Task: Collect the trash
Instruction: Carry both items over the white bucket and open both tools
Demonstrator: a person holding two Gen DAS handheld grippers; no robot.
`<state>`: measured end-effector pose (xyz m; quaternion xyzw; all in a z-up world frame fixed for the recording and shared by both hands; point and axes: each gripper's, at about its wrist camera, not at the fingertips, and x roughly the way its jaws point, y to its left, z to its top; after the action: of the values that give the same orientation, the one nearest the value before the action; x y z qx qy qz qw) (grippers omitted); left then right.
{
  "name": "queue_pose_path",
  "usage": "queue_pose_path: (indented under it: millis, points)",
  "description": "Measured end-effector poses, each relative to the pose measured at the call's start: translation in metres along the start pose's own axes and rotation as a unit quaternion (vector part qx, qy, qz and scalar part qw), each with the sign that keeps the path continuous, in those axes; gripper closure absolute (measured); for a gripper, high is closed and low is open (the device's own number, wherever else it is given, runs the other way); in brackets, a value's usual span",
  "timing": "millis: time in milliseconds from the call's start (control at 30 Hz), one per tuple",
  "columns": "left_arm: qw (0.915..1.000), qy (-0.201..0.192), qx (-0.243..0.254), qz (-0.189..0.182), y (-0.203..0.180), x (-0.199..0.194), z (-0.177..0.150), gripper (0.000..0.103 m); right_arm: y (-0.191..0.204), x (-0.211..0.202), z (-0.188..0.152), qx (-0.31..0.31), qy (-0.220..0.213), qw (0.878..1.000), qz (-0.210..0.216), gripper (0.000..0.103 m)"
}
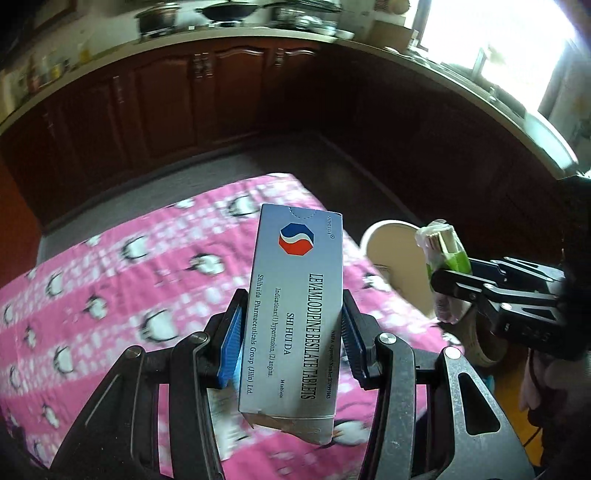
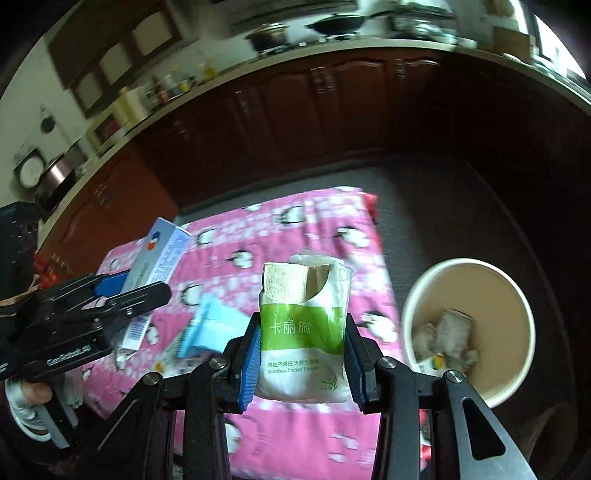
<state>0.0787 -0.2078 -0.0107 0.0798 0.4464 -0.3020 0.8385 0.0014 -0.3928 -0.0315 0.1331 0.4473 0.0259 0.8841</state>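
My left gripper is shut on a grey tablet box with a red and blue logo, held upright above the pink penguin cloth. My right gripper is shut on a green and white tissue pack, its top torn open. A round cream trash bin stands on the floor to the right of the cloth, with several crumpled scraps inside. In the left wrist view the right gripper holds the tissue pack in front of the bin. The right wrist view shows the left gripper with the box.
A light blue packet lies on the pink cloth near its front. Dark wooden cabinets under a counter with pots ring the dark floor beyond. A person's hand holds the left gripper's handle.
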Motion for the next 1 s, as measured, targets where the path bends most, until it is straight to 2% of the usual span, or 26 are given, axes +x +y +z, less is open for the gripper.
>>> queue_pose_path:
  millis: [433, 600, 800, 900, 967, 1000]
  points:
    - [0.9955, 0.052, 0.040, -0.068, -0.109, 0.071, 0.026, 0.057, -0.117, -0.009, -0.018, 0.095, 0.012, 0.993, -0.076, 0.064]
    - [0.9935, 0.074, 0.039, -0.077, -0.134, 0.104, 0.033, 0.057, -0.146, 0.000, -0.022, 0.119, 0.024, 0.989, -0.088, 0.064]
    - [0.9901, 0.093, 0.010, -0.105, -0.149, 0.136, 0.039, 0.056, -0.174, 0.019, -0.023, 0.147, 0.032, 0.983, -0.104, 0.063]
    - [0.9887, 0.092, -0.002, -0.118, -0.152, 0.152, 0.040, 0.055, -0.183, 0.027, -0.023, 0.158, 0.032, 0.981, -0.110, 0.055]
    - [0.9871, 0.094, -0.011, -0.129, -0.152, 0.161, 0.041, 0.054, -0.190, 0.029, -0.025, 0.168, 0.029, 0.979, -0.115, 0.046]
    - [0.9864, 0.095, -0.016, -0.133, -0.153, 0.164, 0.041, 0.047, -0.193, 0.029, -0.026, 0.173, 0.027, 0.978, -0.117, 0.043]
